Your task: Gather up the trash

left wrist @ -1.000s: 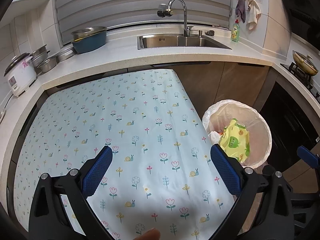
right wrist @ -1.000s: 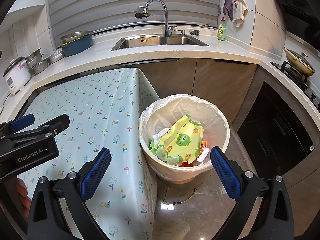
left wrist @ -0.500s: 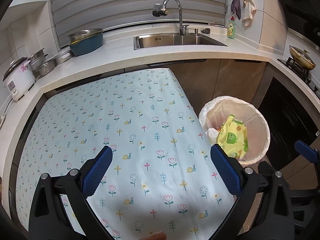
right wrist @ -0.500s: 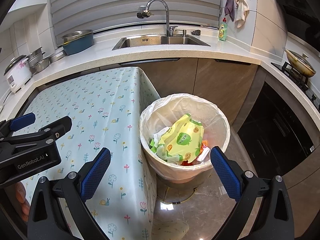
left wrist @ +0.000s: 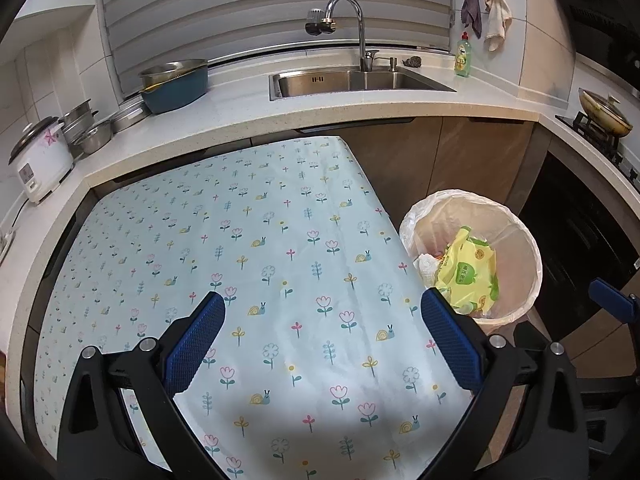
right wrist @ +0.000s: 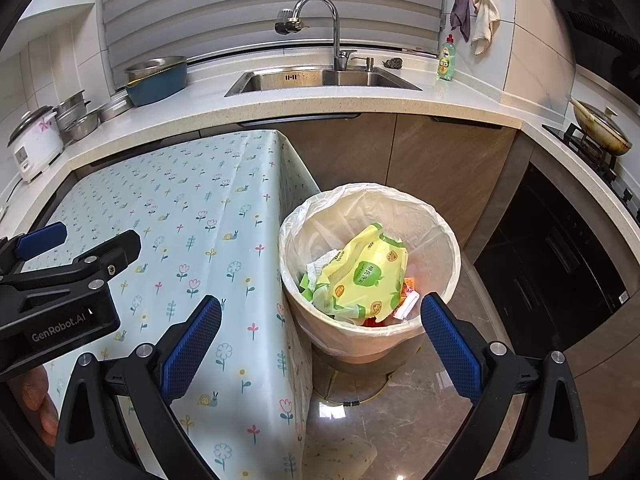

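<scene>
Plastic-lined trash bin (right wrist: 370, 332) holds a yellow-green wrapper (right wrist: 366, 276) and scraps.

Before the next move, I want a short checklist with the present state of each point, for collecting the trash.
1. Left gripper empty, jaws apart: ok.
2. Right gripper empty, jaws apart: ok.
3. White-lined round trash bin upright beside the table: ok.
4. Yellow-green plastic wrapper inside the bin: ok.
5. Flower-patterned tablecloth free of trash: ok in the part shown.
6. Trash left elsewhere: cannot tell.
</scene>
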`<action>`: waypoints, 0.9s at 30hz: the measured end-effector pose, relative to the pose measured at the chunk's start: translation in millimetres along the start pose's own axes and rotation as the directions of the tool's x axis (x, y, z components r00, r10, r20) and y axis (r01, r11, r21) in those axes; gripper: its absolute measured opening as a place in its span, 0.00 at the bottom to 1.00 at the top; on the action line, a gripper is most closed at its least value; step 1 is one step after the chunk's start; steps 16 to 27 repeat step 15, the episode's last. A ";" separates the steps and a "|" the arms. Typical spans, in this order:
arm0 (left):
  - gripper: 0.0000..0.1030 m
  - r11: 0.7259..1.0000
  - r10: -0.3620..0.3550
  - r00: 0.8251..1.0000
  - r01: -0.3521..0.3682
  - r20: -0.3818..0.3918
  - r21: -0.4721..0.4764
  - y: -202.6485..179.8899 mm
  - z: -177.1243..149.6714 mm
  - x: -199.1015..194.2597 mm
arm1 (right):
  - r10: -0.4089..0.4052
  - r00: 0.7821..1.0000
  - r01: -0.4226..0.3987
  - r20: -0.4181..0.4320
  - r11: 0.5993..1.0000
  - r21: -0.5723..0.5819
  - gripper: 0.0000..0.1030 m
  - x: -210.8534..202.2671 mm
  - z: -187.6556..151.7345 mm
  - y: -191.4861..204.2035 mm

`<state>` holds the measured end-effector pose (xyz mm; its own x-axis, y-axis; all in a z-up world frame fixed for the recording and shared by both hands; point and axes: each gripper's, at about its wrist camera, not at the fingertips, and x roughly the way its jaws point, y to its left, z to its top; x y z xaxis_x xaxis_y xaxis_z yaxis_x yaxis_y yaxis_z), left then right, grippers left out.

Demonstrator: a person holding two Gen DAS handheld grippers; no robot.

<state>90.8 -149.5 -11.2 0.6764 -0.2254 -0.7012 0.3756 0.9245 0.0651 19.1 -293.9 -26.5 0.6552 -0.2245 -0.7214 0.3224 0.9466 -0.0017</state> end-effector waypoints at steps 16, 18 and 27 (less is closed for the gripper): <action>0.91 1.000 -0.003 1.000 0.003 -0.008 -0.017 3.7 -1.3 2.3 | 0.002 1.000 -0.002 0.000 1.000 -0.003 0.93 -0.1 -0.3 0.2; 0.91 1.000 -0.003 1.000 0.003 -0.008 -0.017 3.7 -1.3 2.3 | 0.002 1.000 -0.002 0.000 1.000 -0.003 0.93 -0.1 -0.3 0.2; 0.91 1.000 -0.003 1.000 0.003 -0.008 -0.017 3.7 -1.3 2.3 | 0.002 1.000 -0.002 0.000 1.000 -0.003 0.93 -0.1 -0.3 0.2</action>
